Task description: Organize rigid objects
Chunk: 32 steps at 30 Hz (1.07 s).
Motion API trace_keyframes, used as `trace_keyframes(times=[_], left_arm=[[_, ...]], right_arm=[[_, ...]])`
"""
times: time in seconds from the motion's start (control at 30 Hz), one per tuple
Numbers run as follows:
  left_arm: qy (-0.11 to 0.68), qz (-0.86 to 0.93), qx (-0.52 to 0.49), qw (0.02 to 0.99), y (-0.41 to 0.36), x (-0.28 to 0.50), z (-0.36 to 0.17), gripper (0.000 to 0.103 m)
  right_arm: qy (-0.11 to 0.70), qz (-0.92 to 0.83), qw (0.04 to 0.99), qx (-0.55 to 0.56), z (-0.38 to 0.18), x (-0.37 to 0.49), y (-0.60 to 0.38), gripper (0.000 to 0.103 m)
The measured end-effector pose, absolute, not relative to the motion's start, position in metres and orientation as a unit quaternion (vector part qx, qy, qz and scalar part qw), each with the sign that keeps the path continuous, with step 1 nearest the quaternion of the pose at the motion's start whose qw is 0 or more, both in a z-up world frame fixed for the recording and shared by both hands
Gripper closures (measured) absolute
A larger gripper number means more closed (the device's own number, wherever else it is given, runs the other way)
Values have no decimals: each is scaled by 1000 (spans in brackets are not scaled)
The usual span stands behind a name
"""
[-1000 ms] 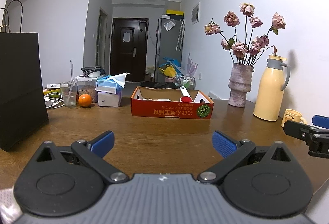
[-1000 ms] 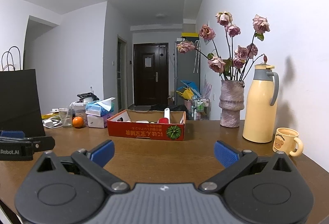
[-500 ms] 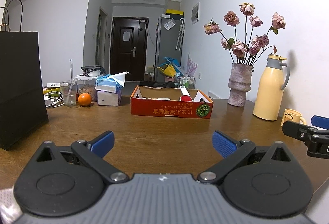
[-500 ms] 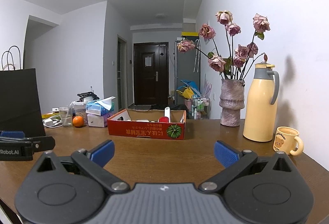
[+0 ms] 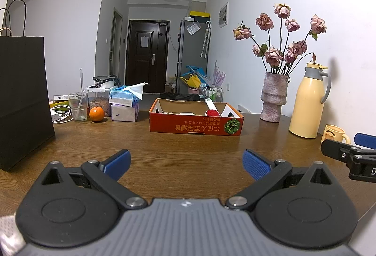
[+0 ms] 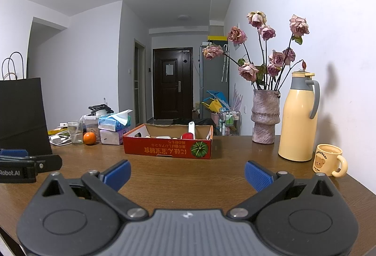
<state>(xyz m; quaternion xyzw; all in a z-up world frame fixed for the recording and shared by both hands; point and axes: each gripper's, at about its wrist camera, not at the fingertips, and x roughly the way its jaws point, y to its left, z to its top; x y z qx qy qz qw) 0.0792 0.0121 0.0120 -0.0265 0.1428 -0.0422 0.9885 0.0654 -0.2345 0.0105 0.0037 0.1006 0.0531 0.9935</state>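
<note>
Both tools spread wide, holding nothing: left gripper (image 5: 185, 163) and right gripper (image 6: 188, 175) low over the brown wooden table (image 5: 188, 145), blue pads (image 6: 118, 173) well apart.

Straight ahead at 12 o'clock in both views, well clear of the pads: shallow red cardboard box printed with a green pumpkin (image 5: 196, 129), flaps up, already loaded with a red-and-white brush-like item (image 5: 211, 109) and some pale pieces too small to identify. Judged from that, sorting partly done, or possibly only staged; impossible to say which.

Seemingly left outside the box: yellow ceramic mug with a bear print (image 6: 329, 159) at 3 o'clock of the right gripper, near the table's right edge; cream thermos jug with grey handle (image 6: 298, 119) just behind it; rough pinkish vase of dried roses (image 6: 264, 115) at 1 o'clock. At 10 o'clock: orange fruit (image 5: 96, 114), clear drinking glass (image 5: 77, 106), tissue packs (image 5: 124, 103) and white cables. Tall black paper bag (image 5: 21, 96) at 9 o'clock, close beside the left gripper.

Open bare wood between grippers and box, plenty of room to advance. Tightest spots: mug beside the right edge, bag on the left.
</note>
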Motion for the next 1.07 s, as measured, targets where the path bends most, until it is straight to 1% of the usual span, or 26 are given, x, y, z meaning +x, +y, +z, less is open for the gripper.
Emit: trace_keyframes(times=[1.07], left_arm=[[142,-47,-33,988,14,82,12,0]], right_arm=[[105,55,993,3,5,65,-230,0]])
